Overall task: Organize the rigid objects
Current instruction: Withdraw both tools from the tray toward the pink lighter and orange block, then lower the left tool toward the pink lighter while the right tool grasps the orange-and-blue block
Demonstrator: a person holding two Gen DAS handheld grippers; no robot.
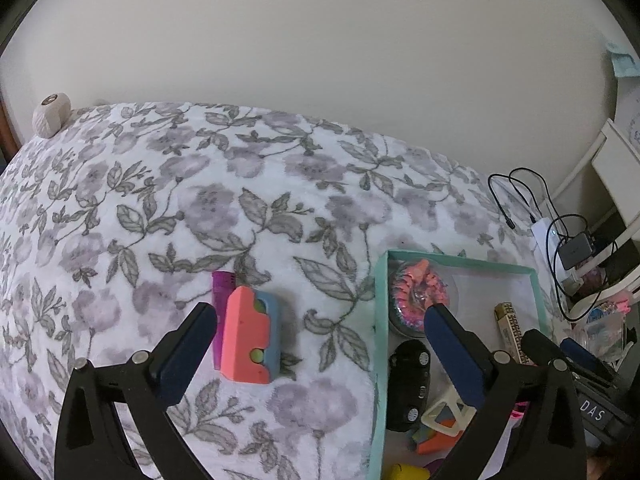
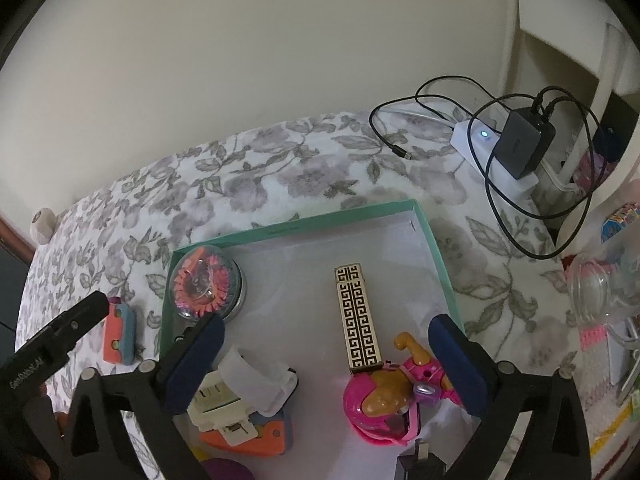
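Pink-and-blue block toy (image 1: 250, 334) on floral blanket (image 1: 160, 200) left of my teal box (image 1: 378, 320) | left gripper (image 1: 320, 344) wide, empty | right gripper (image 2: 326, 354) wide over box, empty

Soft matt floral cloth covers the bed (image 1: 280, 184). The teal box (image 2: 434, 248) looks like matt card. Ahead of the right gripper, the patterned gold bar (image 2: 357, 316) shines; the pink toy (image 2: 390, 400) is glossy plastic.
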